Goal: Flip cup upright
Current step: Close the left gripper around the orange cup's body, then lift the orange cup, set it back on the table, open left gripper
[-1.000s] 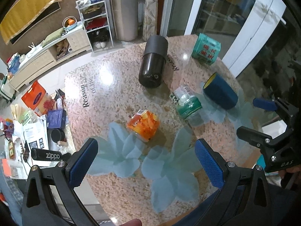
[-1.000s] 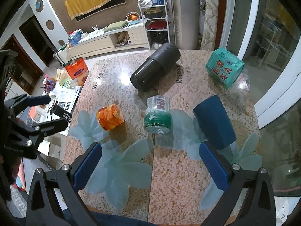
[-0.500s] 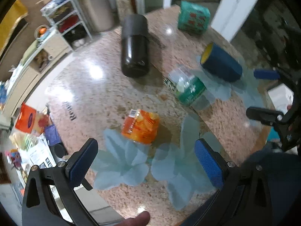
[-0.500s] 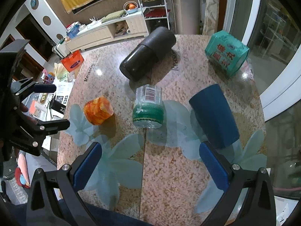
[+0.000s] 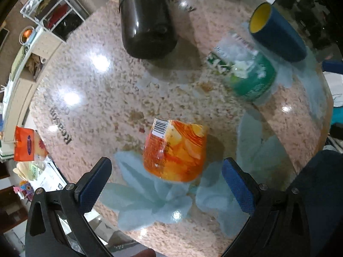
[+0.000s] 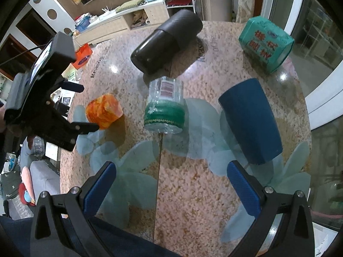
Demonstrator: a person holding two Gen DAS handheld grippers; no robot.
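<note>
Tabletop (image 6: 193,184), speckled granite with pale flower decals, carries all. Blue cylindrical cup (image 6: 250,122) lies on side, just ahead of right tool (image 6: 171,188), wide open, empty. Left tool (image 5: 167,188), wide open, empty, frames orange patterned cup (image 5: 174,152), likely first target.

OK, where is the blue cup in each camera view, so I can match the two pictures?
Left wrist: the blue cup lies on its side at upper right, its yellow inside facing the camera.
Right wrist: the blue cup lies right of centre, its closed base nearest the camera.
Shared landmark: the green-capped jar beside it in both.
</note>
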